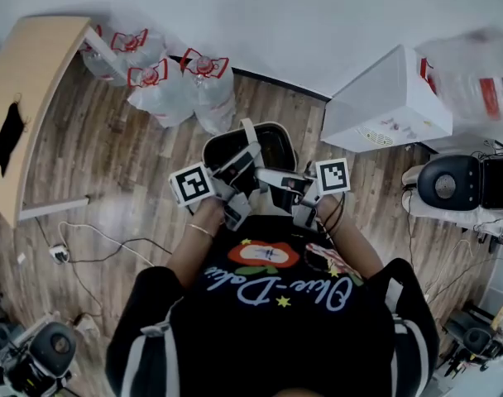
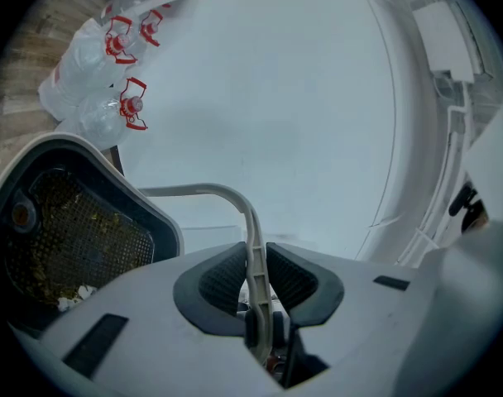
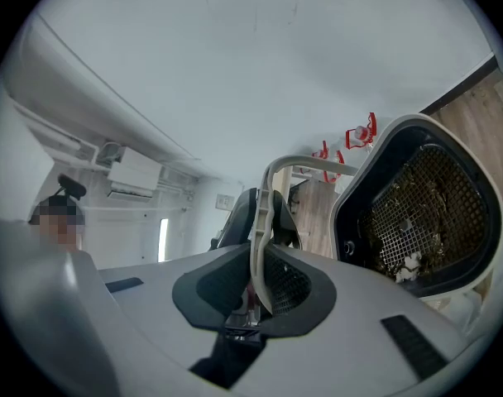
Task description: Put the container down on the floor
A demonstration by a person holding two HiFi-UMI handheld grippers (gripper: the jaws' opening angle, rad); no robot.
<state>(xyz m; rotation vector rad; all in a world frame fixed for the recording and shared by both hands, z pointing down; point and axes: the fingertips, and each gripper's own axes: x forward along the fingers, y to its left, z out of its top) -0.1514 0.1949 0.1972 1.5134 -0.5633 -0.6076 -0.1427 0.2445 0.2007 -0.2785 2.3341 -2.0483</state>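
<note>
Both grippers carry the container (image 1: 272, 143) by its handle (image 1: 251, 137)
Head view: the black, mesh-lined container hangs in front of the person over the wooden floor (image 1: 111, 172), with the left gripper (image 1: 237, 174) and right gripper (image 1: 275, 180) side by side at its near edge. Left gripper view: the jaws stand narrowly apart, pads pressed on the thin grey handle, container to the left. Right gripper view: its jaws likewise clamp that handle, container to the right
</note>
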